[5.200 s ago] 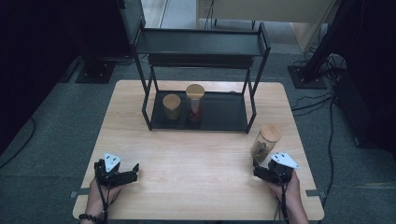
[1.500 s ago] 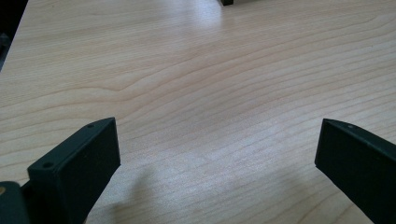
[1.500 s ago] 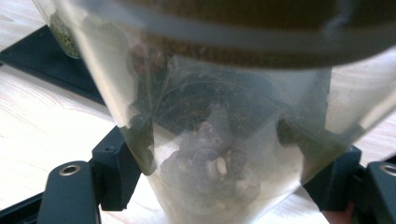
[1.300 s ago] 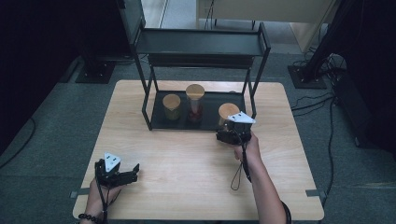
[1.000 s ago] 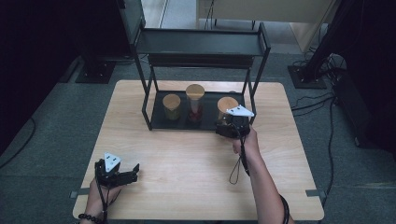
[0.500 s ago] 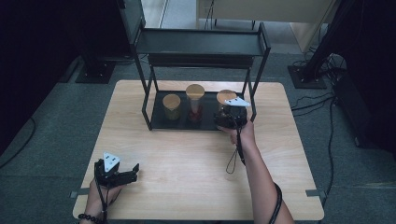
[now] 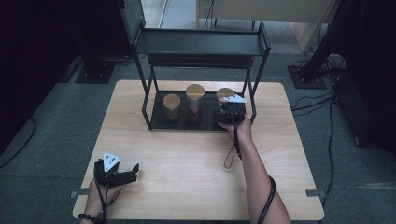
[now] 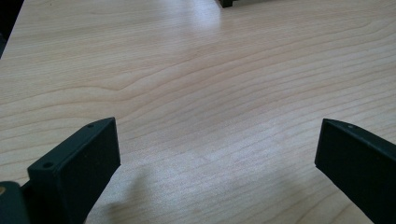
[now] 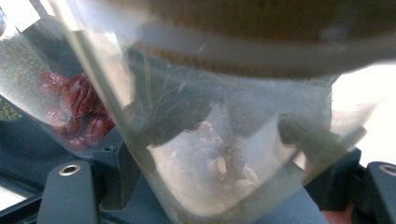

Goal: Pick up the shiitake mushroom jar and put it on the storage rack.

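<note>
A clear jar with a wooden lid (image 7: 225,94) holds pale and dark dried pieces. It is at the right end of the black rack's lower shelf (image 7: 205,123), with my right gripper (image 7: 228,112) shut on it. In the right gripper view the jar (image 9: 219,140) stands close up between the two jaws, its lid at the top. A jar of red fruit (image 7: 194,100) and a jar of green beans (image 7: 171,106) stand to its left on the same shelf. My left gripper (image 7: 130,172) rests open on the table near the front left corner, nothing between its fingers (image 8: 74,168).
The two-tier black metal rack (image 7: 201,44) stands at the back of the wooden table (image 7: 187,163); its right front post (image 7: 254,93) is close beside the held jar. A cable loop (image 7: 229,158) hangs from the right gripper onto the table. Dark floor surrounds the table.
My right gripper has carried the jar from the table's front right up to the rack, moving it onto the lower shelf beside the red jar. The left gripper has stayed still.
</note>
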`<state>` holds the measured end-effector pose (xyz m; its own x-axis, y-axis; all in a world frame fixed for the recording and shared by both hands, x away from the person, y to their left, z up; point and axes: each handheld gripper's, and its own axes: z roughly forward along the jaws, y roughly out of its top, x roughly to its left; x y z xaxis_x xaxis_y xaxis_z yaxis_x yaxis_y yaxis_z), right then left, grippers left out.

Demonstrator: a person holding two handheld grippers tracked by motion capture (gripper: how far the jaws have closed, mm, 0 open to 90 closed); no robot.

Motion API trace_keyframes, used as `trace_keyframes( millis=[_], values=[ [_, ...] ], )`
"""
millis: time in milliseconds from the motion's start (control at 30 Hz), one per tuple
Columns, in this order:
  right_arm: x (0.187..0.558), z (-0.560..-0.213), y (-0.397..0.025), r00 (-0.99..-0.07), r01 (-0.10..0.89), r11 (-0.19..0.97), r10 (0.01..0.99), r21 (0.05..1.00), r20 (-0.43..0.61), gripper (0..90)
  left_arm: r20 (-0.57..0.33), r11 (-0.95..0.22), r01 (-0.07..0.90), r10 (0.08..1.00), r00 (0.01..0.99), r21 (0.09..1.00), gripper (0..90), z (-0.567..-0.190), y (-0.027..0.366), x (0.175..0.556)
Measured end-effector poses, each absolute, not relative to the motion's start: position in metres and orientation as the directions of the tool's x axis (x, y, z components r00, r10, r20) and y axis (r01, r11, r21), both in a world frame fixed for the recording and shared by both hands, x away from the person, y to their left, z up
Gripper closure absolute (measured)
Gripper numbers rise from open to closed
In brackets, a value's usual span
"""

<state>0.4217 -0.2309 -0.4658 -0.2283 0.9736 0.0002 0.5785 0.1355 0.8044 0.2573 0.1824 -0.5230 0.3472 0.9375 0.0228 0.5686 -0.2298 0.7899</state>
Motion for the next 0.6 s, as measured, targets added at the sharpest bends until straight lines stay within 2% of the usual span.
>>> trace_keyframes(
  millis=[433, 600],
  values=[
    [0.434, -0.467, -0.23, -0.221, 0.577, 0.132, 0.975, 0.806, -0.001, 24.5, 0.013, -0.223, 0.575, 0.938, 0.346, 0.787, 0.3, -0.523, 0.183, 0.258],
    [0.423, -0.472, -0.23, -0.276, 0.575, 0.166, 0.961, 0.801, -0.001, 13.7, 0.011, -0.225, 0.579, 0.937, 0.35, 0.784, 0.3, -0.523, 0.184, 0.259]
  ],
)
